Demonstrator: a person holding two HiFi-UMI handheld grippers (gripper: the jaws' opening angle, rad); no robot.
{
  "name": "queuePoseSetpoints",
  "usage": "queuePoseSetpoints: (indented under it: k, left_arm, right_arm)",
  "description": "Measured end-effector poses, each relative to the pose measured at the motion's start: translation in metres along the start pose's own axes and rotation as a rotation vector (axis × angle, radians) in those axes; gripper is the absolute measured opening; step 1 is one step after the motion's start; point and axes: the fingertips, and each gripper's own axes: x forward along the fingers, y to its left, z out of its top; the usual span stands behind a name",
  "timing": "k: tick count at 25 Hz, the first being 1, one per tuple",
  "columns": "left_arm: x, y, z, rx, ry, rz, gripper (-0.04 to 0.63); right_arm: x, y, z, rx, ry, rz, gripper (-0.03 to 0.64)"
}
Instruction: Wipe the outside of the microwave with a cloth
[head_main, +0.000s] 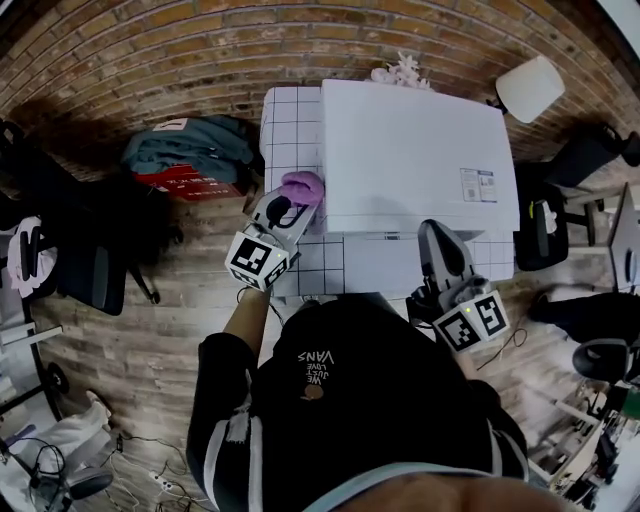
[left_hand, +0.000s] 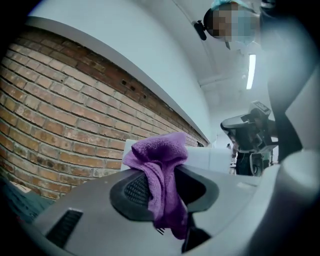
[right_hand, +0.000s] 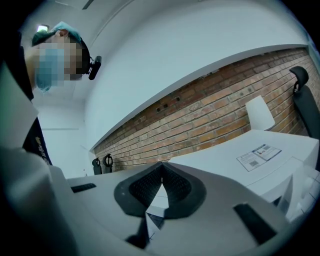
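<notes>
Purple cloth (head_main: 303, 187): bunched at 11 o'clock from the person, right at the microwave's left front corner. I cannot tell whether it is actually pressing on the casing.
Microwave (head_main: 410, 150): a white box at 12 to 1 o'clock on a white tiled table (head_main: 290, 120), with a printed sticker (head_main: 478, 185) on the right of its top.
Left gripper (head_main: 285, 205): the jaws pinch the cloth by a narrow fold. A wad stands above the tips and a tail hangs below them.
Right gripper (head_main: 445, 250): at 1 o'clock, just in front of the microwave's front edge. The jaw tips are pressed together with nothing between them.
Step in hand: probably starting on the left side or the corner. Most of the casing looks yet to be wiped.
Risk, slipping: the grip takes only a thin fold, so drag across the casing could pull the cloth free.
Risk, scraping: if the wad rolls aside, the hard jaw tips would rub the white surface instead.
Risk, shoving: a sideways push toward 3 o'clock could slide the microwave, since the right gripper is not bracing it.
Around: a pale pink ornament (head_main: 400, 70) sits at 12 o'clock behind the microwave. A grey-blue bundle (head_main: 190, 150) lies on the floor at 10 o'clock, and office chairs stand at 9 and 3 o'clock.
In the way: the brick wall (head_main: 150, 50) runs close behind the table. The ornament crowds the rear edge, so the back panel looks hard to reach.
</notes>
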Motion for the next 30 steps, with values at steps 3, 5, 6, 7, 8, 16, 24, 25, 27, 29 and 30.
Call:
queuePoseSetpoints:
  k: [3, 5, 6, 7, 8, 16, 24, 25, 27, 29, 30]
  left_arm:
    - [0.024, 0.029, 0.003, 0.013, -0.006, 0.03, 0.129]
    - [0.043, 0.051, 0.006, 0.018, -0.014, 0.05, 0.129]
    - [0.052, 0.062, 0.007, 0.02, -0.016, 0.06, 0.129]
    - [0.062, 0.073, 0.008, 0.023, -0.015, 0.07, 0.129]
    - [0.07, 0.083, 0.008, 0.028, -0.012, 0.08, 0.129]
    - [0.12, 0.141, 0.015, 0.04, 0.004, 0.139, 0.129]
    - [0.128, 0.155, 0.015, 0.031, 0.009, 0.158, 0.129]
    - [0.124, 0.154, 0.015, 0.029, 0.006, 0.164, 0.129]
    - [0.114, 0.15, 0.016, 0.027, -0.003, 0.171, 0.129]
    - [0.098, 0.142, 0.015, 0.027, -0.01, 0.173, 0.129]
    - [0.089, 0.136, 0.012, 0.026, -0.009, 0.172, 0.129]
  right_arm:
    - [0.003, -0.006, 0.007, -0.012, 0.006, 0.006, 0.0]
    - [0.006, -0.011, 0.011, -0.017, 0.01, 0.011, 0.0]
    - [0.007, -0.015, 0.013, -0.018, 0.013, 0.01, 0.0]
    - [0.008, -0.019, 0.015, -0.019, 0.016, 0.009, 0.0]
    - [0.009, -0.023, 0.016, -0.019, 0.02, 0.006, 0.0]
    - [0.022, -0.053, 0.028, -0.027, 0.037, -0.008, 0.0]
    - [0.029, -0.057, 0.029, -0.025, 0.043, -0.01, 0.0]
    - [0.029, -0.055, 0.028, -0.024, 0.043, -0.005, 0.0]
    - [0.031, -0.048, 0.026, -0.024, 0.041, 0.008, -0.001]
    - [0.031, -0.039, 0.023, -0.023, 0.04, 0.024, 0.0]
    - [0.031, -0.034, 0.021, -0.021, 0.042, 0.032, 0.0]
